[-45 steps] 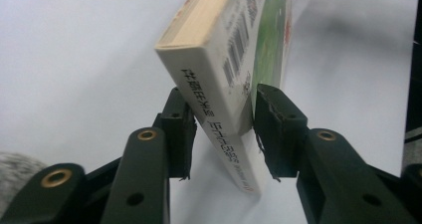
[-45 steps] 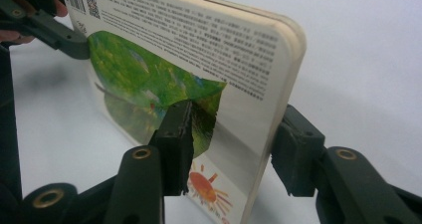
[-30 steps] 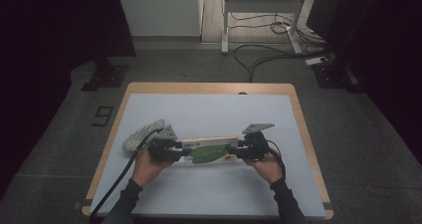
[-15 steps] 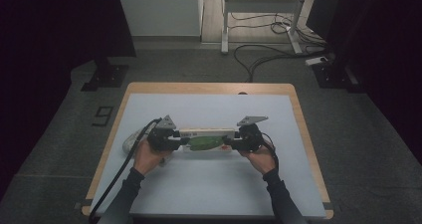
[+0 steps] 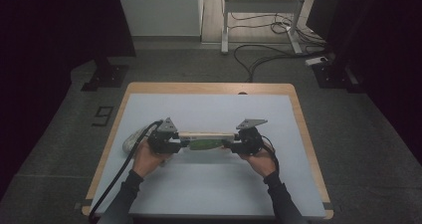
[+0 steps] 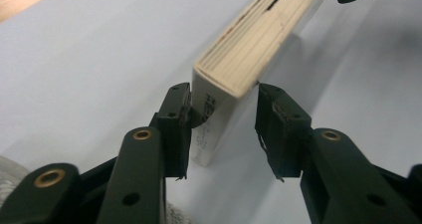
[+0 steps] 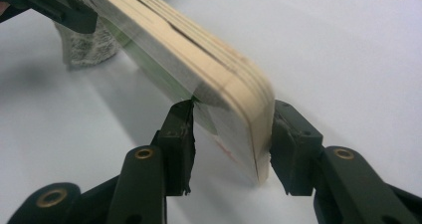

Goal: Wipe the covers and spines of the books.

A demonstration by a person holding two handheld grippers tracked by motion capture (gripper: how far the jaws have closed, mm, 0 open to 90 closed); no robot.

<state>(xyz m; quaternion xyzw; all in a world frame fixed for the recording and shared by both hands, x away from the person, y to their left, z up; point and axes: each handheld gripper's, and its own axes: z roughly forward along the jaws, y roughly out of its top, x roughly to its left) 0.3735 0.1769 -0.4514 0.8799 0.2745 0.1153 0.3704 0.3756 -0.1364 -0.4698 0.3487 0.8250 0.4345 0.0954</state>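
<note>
A thick book (image 5: 206,139) with a green cover stands on its long edge on the pale table top (image 5: 209,194), between my two grippers. In the left gripper view the book's (image 6: 249,50) spine end sits between the jaws of my left gripper (image 6: 224,109) (image 5: 181,143). These jaws have just been opening: one pad touches the cover and the other stands clear of it. My right gripper (image 7: 231,119) (image 5: 228,144) has both pads against the book's (image 7: 199,55) rounded far end, though its jaws have opened a little.
A crumpled grey cloth (image 5: 132,139) (image 7: 89,50) lies on the table just left of my left hand. The wooden table rim (image 5: 209,88) frames the pale top. Cables and a desk frame (image 5: 259,15) stand on the floor beyond.
Both hands and the book have shifted a little away from the person. The book, earlier tilted with its green cover showing, now stands more upright.
</note>
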